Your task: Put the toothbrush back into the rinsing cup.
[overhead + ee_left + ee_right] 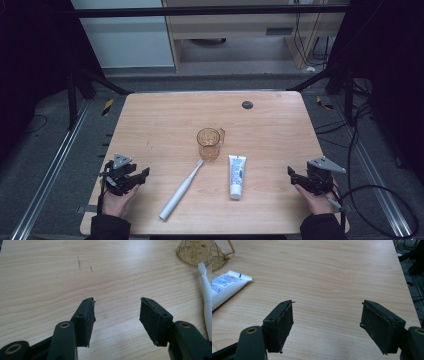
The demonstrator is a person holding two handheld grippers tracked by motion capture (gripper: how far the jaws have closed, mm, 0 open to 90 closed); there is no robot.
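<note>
The wooden surface [165, 115] carries a cup [209, 143], toothbrush [180, 184] and toothpaste tube [236, 175] mid-surface; the left claw [142, 175] and right claw [292, 173] rest near opposite side edges. In the left gripper view, jaws spread over bare wood, the toothbrush at right. In the right gripper view, jaws spread, the tube lying at left.

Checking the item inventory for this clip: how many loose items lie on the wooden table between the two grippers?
3. A clear amber plastic cup with a handle stands mid-table; a white electric toothbrush lies slantwise, its head by the cup; a white toothpaste tube lies right of it. Nothing seems hidden.
</note>
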